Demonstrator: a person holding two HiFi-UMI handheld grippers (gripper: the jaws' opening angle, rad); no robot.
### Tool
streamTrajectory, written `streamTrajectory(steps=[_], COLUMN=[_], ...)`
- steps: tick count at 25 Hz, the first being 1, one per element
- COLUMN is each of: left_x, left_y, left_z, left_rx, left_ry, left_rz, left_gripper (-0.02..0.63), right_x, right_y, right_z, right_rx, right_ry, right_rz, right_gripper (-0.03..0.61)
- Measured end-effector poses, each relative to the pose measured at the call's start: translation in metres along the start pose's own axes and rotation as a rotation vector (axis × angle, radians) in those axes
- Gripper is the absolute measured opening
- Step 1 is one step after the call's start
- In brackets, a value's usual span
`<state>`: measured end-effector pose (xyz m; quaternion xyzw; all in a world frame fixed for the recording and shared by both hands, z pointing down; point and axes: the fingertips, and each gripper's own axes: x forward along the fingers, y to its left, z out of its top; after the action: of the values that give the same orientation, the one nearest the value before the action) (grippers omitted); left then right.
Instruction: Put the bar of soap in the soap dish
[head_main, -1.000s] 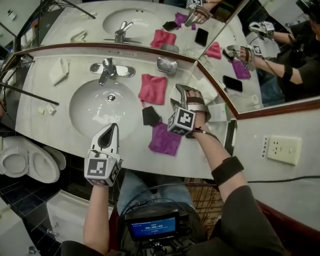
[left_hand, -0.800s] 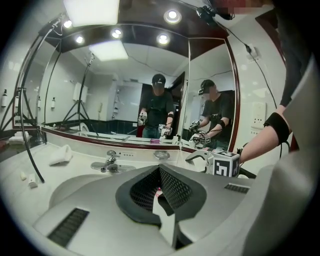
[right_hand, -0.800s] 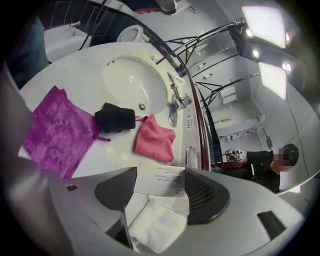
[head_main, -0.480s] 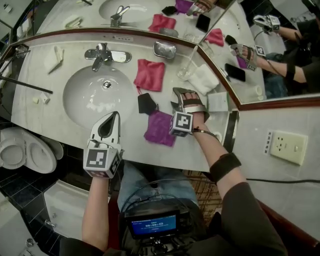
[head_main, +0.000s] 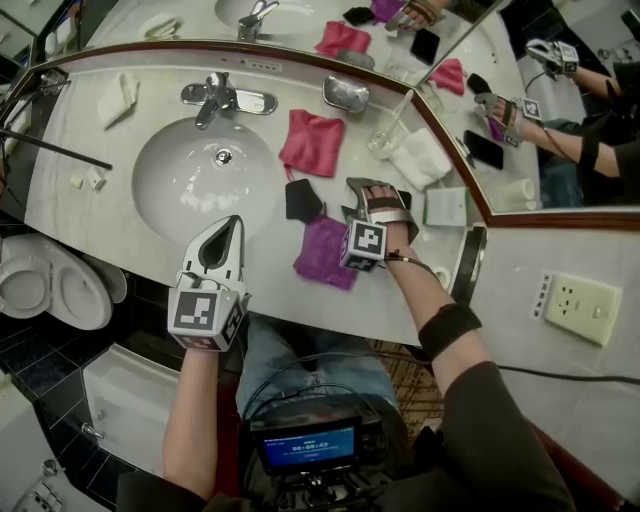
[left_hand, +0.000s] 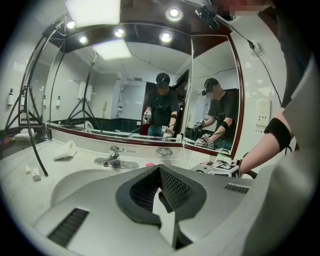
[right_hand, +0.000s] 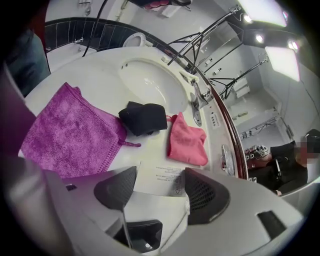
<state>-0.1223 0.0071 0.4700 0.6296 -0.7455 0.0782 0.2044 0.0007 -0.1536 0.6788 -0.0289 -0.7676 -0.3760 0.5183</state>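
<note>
Two tongs in play here. The left tongs (head_main: 230, 225) are pinched fully shut with nothing in them, hanging over the counter's (head_main: 60, 200) front edge with the sink (head_main: 205, 175) at their twelve o'clock.

Moving right, the soap dish (head_main: 345, 93) sits up by the mirror and looks empty, with a pink cloth (head_main: 312, 142) at its seven o'clock.

Then the right tongs (head_main: 378, 192): spread wide and pointing steeply down. The wrapped bar of soap (right_hand: 160, 175) lies flat on the counter between the pads. I don't think they're squeezing it yet.

To do this bit well, I'd settle the pads square on the bar's two long sides, low enough to catch the bar and not just the wrapper, then close evenly. After that, lift straight up and head for the dish at about eleven o'clock. Watch the glass (head_main: 385, 140) at twelve, since it's right by the path.

Versus a second ago, the right tongs have dropped closer to the counter and tipped steeper. The left ones haven't budged.
</note>
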Motion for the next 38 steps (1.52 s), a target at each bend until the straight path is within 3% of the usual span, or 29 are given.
streamTrajectory(steps=[6,21,25,33,38], left_x=[-0.005,-0.031,-0.04,-0.054,-0.056], left_y=[0.006,0.009,0.011,0.001,0.001], left_z=[0.002,0.019,0.029,0.05,0.051], left_rx=[-0.007,0.034,0.06,0.077,0.118], left_ry=[-0.007,-0.018,-0.032,-0.051,-0.044], left_rz=[0.022,0.024,0.044,0.041,0.037], left_gripper=[0.003,0.003,0.003,0.003,0.003], right_x=[0.01,-0.019,-0.036,-0.081,-0.104], right_y=[0.012,-0.014,-0.03,-0.063,-0.073], right_z=[-0.004,0.013,0.018,0.022,0.012], right_rx=[-0.028,-0.029,-0.018,0.138,0.304], right_ry=[0.016,-0.021,-0.039,-0.059,-0.067], right_rz=[0.056,0.038,0.02,-0.079,-0.111], right_gripper=[0.339,0.338,0.294,0.036,0.017])
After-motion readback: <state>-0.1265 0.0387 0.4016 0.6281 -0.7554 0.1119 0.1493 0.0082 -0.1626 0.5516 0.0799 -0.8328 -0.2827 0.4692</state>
